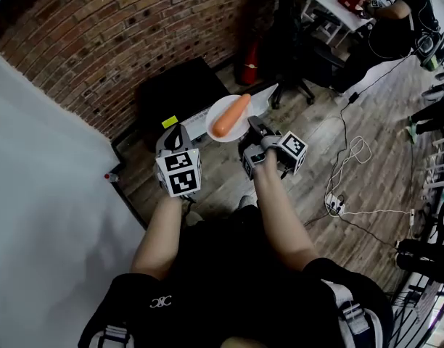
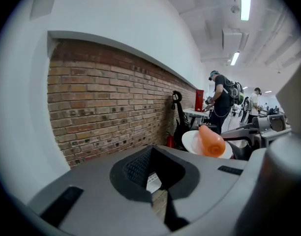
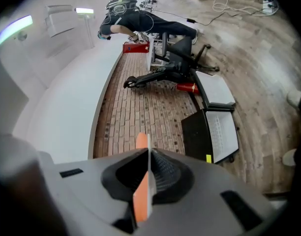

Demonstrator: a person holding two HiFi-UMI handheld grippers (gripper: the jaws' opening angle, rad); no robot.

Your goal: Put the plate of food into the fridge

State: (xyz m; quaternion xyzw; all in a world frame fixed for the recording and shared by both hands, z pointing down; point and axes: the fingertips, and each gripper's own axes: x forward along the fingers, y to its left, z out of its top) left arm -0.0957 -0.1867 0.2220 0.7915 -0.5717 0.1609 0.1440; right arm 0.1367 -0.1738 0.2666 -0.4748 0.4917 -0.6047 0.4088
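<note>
A white plate (image 1: pixel 220 127) carrying an orange carrot (image 1: pixel 231 114) is held level in the air, with my right gripper (image 1: pixel 254 130) shut on its near right rim. In the right gripper view the plate (image 3: pixel 149 167) shows edge-on between the jaws, the carrot (image 3: pixel 141 193) against its left side. My left gripper (image 1: pixel 177 132) hangs just left of the plate, shut and empty; its view shows the plate (image 2: pixel 191 140) and carrot (image 2: pixel 211 141) to the right. A low black fridge (image 1: pixel 180 93) stands on the floor by the brick wall, its white-lined door (image 1: pixel 260 98) swung open.
A white panel (image 1: pixel 48 194) fills the left side. A red fire extinguisher (image 1: pixel 249 67) and a black office chair (image 1: pixel 294 85) stand past the fridge. Cables (image 1: pixel 355 153) and a power strip (image 1: pixel 334 205) lie on the wooden floor at right. A person (image 1: pixel 396 13) stands at a far desk.
</note>
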